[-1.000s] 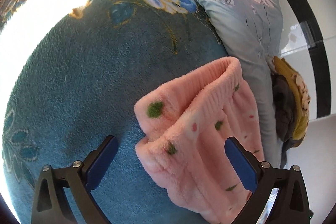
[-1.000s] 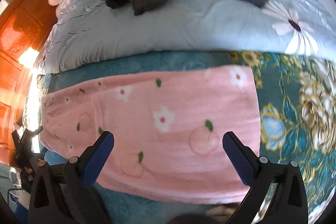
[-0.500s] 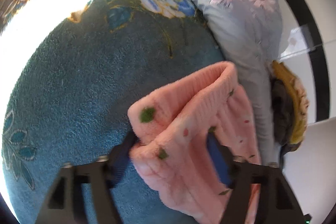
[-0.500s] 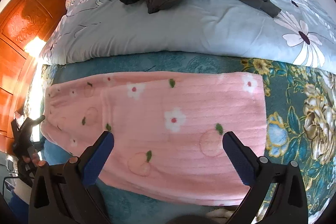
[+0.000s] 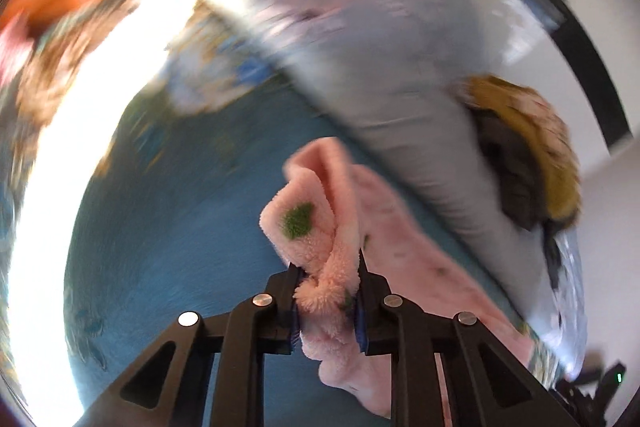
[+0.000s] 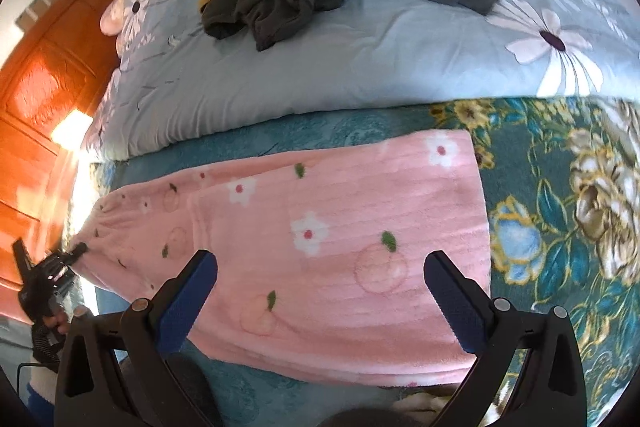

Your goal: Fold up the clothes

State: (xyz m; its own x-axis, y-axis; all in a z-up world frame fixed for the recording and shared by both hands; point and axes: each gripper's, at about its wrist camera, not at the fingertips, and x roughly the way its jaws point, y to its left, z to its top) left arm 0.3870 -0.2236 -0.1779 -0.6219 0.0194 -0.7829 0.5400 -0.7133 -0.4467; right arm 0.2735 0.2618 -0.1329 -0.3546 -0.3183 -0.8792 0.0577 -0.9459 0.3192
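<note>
A: Left gripper has just been closing, and now it's pinching the waistband end of the pink fleece trousers, fabric bunched tight between the pads.

B: Trousers stretch flat across the teal floral blanket, just below the grey quilt.

A: Over on the right, right gripper hangs above the leg end, jaws spread wide, nothing held.

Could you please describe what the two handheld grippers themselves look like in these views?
Both match: the left gripper and right gripper have matte black frames with triangular cut-outs, round silver bolts at the joints, and dark blue ridged pads on the inner faces of the fingers. No sleeve can be made out.
</note>
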